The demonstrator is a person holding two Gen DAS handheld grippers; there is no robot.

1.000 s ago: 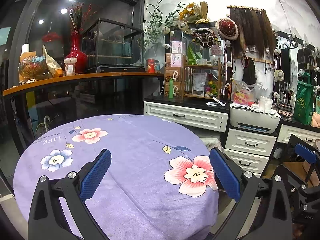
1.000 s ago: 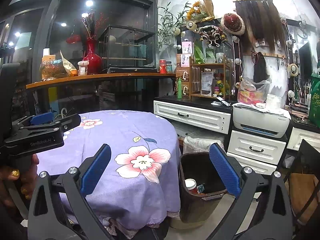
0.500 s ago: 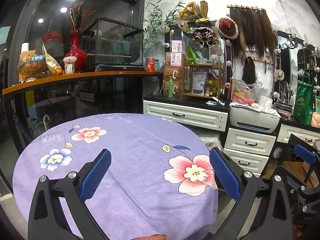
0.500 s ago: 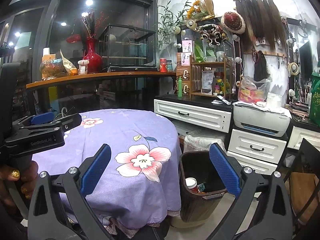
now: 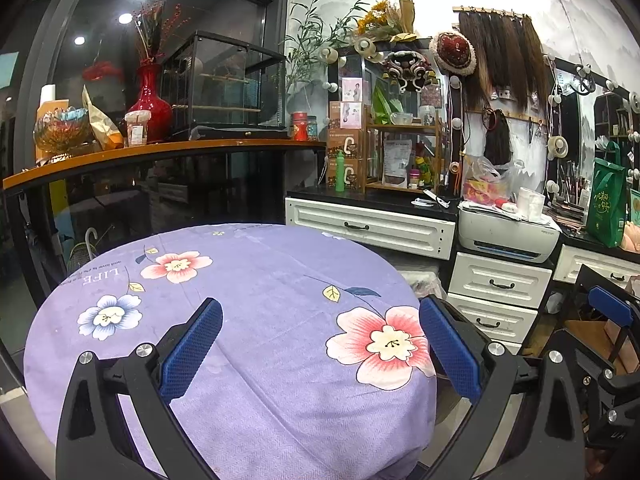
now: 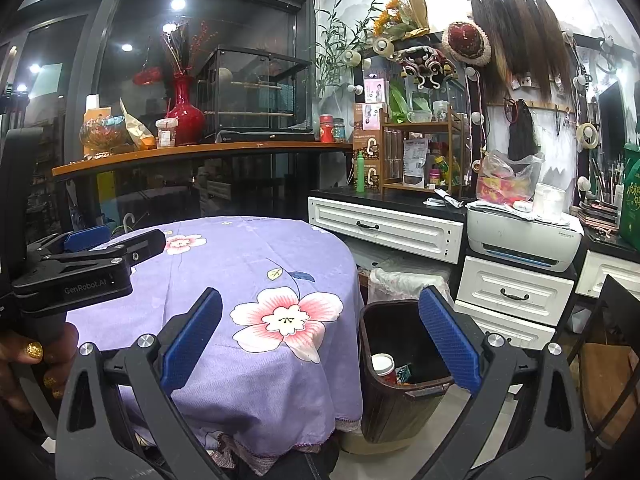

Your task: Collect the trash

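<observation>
A round table with a purple floral cloth (image 5: 256, 280) fills the left wrist view; it also shows in the right wrist view (image 6: 256, 264). My left gripper (image 5: 320, 344) is open and empty above the cloth; it also shows from the side at the left of the right wrist view (image 6: 92, 258). My right gripper (image 6: 320, 340) is open and empty, between the table's right edge and a dark brown trash bin (image 6: 396, 408) on the floor. The bin holds a white-lidded cup (image 6: 383, 364) and a small wrapper (image 6: 404, 372). I see no loose trash on the cloth.
White drawer cabinets (image 6: 384, 228) and a white printer (image 6: 524, 242) stand behind the bin. A second bin with a white liner (image 6: 404, 280) sits behind the brown one. A wooden counter (image 5: 160, 152) with a red vase (image 5: 150, 100) runs behind the table. A dark chair (image 6: 612, 344) is at right.
Both views have shifted only very slightly; the grippers stay open and nothing on the table or in the bin has moved.
</observation>
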